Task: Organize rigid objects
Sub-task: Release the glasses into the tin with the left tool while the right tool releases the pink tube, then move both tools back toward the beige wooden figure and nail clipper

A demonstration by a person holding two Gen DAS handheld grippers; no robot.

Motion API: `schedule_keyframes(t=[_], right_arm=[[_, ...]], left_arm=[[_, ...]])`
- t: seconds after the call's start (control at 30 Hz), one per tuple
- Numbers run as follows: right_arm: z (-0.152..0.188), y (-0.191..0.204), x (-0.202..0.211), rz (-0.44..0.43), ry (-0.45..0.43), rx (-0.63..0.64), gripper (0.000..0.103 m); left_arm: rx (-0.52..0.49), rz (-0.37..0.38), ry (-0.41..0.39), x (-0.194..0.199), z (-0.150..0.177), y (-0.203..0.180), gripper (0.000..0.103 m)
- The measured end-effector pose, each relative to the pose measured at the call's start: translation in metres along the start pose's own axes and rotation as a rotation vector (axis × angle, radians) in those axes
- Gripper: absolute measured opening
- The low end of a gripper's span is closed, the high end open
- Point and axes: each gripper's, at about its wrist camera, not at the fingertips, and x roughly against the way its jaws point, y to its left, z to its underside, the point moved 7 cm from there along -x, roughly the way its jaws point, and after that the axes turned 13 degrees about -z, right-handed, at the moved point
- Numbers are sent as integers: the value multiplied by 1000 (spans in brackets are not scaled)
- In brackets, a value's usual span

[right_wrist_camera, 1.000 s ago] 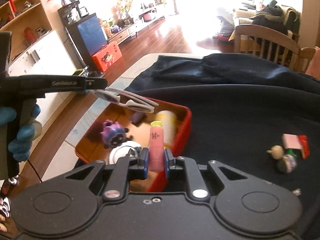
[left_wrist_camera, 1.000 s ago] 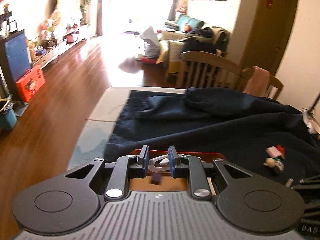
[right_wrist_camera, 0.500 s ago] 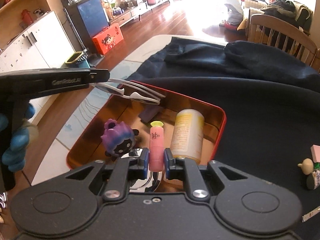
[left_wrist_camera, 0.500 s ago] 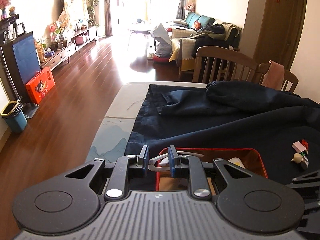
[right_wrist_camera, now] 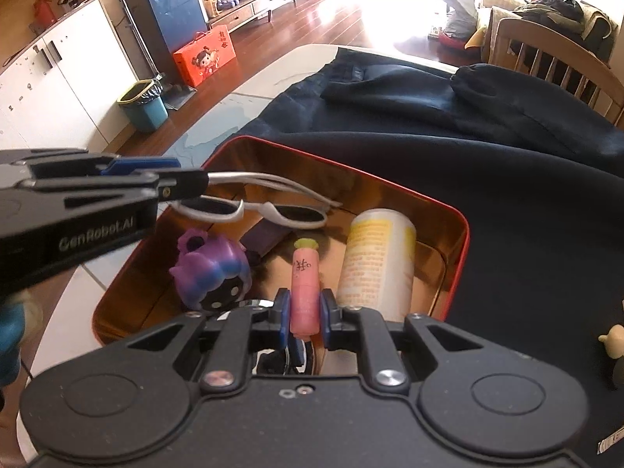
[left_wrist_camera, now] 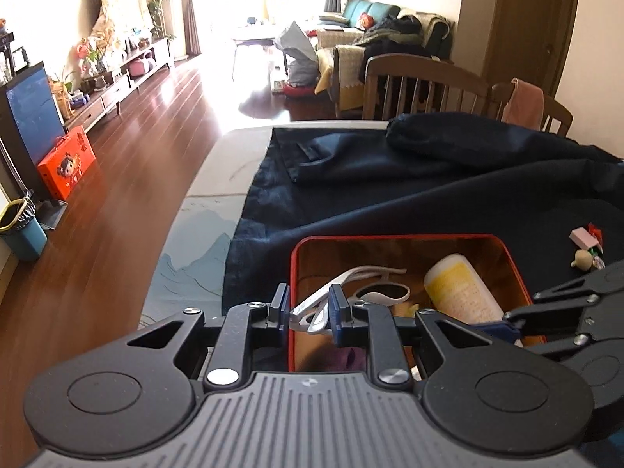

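Observation:
A red tin box (right_wrist_camera: pixel 462 234) with a shiny gold inside lies on dark blue cloth. In it are a yellow-labelled bottle (right_wrist_camera: pixel 376 261) on its side, a purple doll head (right_wrist_camera: pixel 212 271) and a small purple block (right_wrist_camera: pixel 265 234). My left gripper (left_wrist_camera: pixel 310 308) is shut on white-framed sunglasses (left_wrist_camera: pixel 374 292) and holds them just above the box; the same glasses (right_wrist_camera: pixel 273 210) show in the right wrist view. My right gripper (right_wrist_camera: pixel 305 312) is shut on a pink tube with a yellow cap (right_wrist_camera: pixel 305 284), over the box's near part, beside the bottle (left_wrist_camera: pixel 460 292).
Small toys (left_wrist_camera: pixel 585 249) lie on the dark cloth (left_wrist_camera: pixel 429 202) right of the box. The table's pale bare top (left_wrist_camera: pixel 202 241) runs along the left edge, with wooden floor beyond. Wooden chairs (left_wrist_camera: pixel 425 85) stand at the far side. A gloved hand (right_wrist_camera: pixel 9 335) holds the left gripper.
Both grippers have sunk toward the red box with their loads. The right gripper has also shifted over the box, so the tube now hangs above its inside.

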Motion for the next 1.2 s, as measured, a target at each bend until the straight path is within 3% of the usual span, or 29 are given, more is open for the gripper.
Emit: schedule_keyframes(t=[0.63, 0.7, 0.77, 0.8, 1.2], right_arm=[[8, 6, 35, -82, -59, -64, 34], [9, 6, 39, -88, -69, -69, 35], [10, 6, 44, -94, -77, -69, 36], [10, 7, 46, -95, -81, -69, 37], [18, 6, 77, -108, -140, -64, 51]], left_arm=[[-33, -1, 45, 1, 2, -10, 28], [-25, 4, 49, 3, 2, -10, 34], [-14, 4, 45, 7, 4, -9, 57], [-10, 3, 39, 9, 4, -9, 61], [-12, 28, 10, 39, 6, -20, 63]])
